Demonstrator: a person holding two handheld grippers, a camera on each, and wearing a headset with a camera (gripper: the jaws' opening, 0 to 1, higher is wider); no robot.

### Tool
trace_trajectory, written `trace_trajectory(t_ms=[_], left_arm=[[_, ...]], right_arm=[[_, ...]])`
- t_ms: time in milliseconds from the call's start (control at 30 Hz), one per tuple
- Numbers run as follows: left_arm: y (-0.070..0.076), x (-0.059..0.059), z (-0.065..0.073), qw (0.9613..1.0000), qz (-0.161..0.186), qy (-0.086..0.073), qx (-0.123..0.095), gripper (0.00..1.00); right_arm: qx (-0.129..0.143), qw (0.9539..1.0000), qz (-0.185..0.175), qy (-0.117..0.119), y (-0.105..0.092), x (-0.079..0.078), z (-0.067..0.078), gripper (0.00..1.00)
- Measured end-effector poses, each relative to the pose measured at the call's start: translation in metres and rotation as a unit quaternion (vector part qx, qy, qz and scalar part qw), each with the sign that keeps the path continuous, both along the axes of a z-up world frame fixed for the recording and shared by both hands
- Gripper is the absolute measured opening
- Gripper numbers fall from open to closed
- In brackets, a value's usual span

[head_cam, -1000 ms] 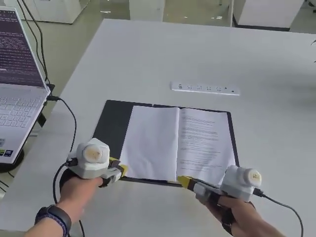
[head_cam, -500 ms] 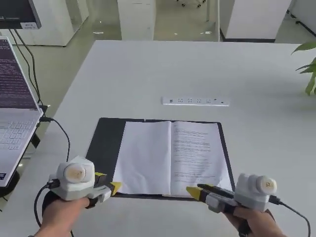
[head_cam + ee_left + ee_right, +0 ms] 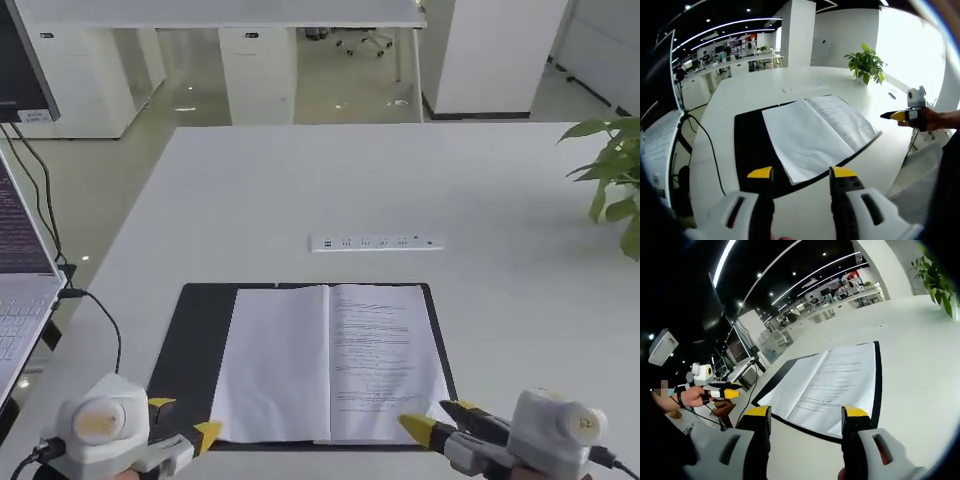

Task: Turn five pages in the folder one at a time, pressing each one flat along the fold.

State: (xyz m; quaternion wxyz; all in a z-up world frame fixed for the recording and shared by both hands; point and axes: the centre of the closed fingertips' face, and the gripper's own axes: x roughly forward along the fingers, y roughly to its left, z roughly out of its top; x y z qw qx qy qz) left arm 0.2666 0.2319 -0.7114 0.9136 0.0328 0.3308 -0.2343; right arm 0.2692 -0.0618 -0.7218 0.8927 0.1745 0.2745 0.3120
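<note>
- Head view, nearest: left gripper (image 3: 185,418) just beside the near left corner of the blank left page (image 3: 275,360), right gripper (image 3: 440,417) at the near right corner of the printed right page (image 3: 380,350).
- Both pairs of jaws spread, pinching nothing; same in the left gripper view and right gripper view.
- Since a second ago: right gripper now off the foot of the fold and along at the page's outer corner; left one much where it was; camera tipped up, folder itself not shifted.
- Probable meaning: pressing done for this page, next corner about to be caught; pages turned so far not tellable.
- Folder (image 3: 195,350) open and flat, close to the bench's (image 3: 300,190) near edge.
- Counted: two grippers, one folder, two pages showing.
- Farther: one power strip (image 3: 375,243) past the folder; one laptop (image 3: 15,320) and one cable (image 3: 100,320) at the left edge; one plant (image 3: 610,170) by the right edge.
</note>
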Motion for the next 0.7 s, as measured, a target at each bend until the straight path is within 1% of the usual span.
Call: trace_trajectory(t_ms=[100, 200, 233, 333, 367, 400, 500, 633, 700], left_arm=[[-0.002, -0.001, 0.009, 0.9999, -0.002, -0.010, -0.001, 0.47], [-0.003, -0.002, 0.014, 0.9999, -0.001, -0.016, -0.001, 0.50], [-0.005, -0.003, 0.017, 0.9998, -0.003, -0.020, -0.002, 0.51], [-0.007, -0.003, 0.024, 0.9996, -0.001, -0.028, -0.011, 0.57], [-0.009, -0.004, 0.027, 0.9993, 0.000, -0.032, -0.017, 0.57], [-0.011, -0.004, 0.029, 0.9992, 0.000, -0.034, -0.019, 0.58], [-0.017, -0.006, 0.031, 0.9991, -0.009, -0.036, -0.020, 0.62], [-0.023, -0.008, 0.033, 0.9987, -0.013, -0.036, -0.032, 0.70], [-0.025, -0.009, 0.034, 0.9986, -0.013, -0.037, -0.036, 0.71]], right_arm=[[-0.019, 0.9998, -0.004, -0.009, -0.008, -0.004, 0.008, 0.58], [-0.033, 0.9993, -0.011, -0.014, -0.015, -0.005, 0.010, 0.61], [-0.037, 0.9991, -0.012, -0.017, -0.016, -0.007, 0.013, 0.62], [-0.053, 0.9982, -0.014, -0.024, -0.022, -0.011, 0.016, 0.64], [-0.059, 0.9978, -0.014, -0.028, -0.024, -0.012, 0.018, 0.65], [-0.062, 0.9975, -0.015, -0.030, -0.026, -0.013, 0.019, 0.66], [-0.066, 0.9970, -0.022, -0.035, -0.032, -0.016, 0.025, 0.67], [-0.063, 0.9966, -0.036, -0.040, -0.040, -0.018, 0.031, 0.69], [-0.065, 0.9963, -0.040, -0.040, -0.043, -0.021, 0.031, 0.69]])
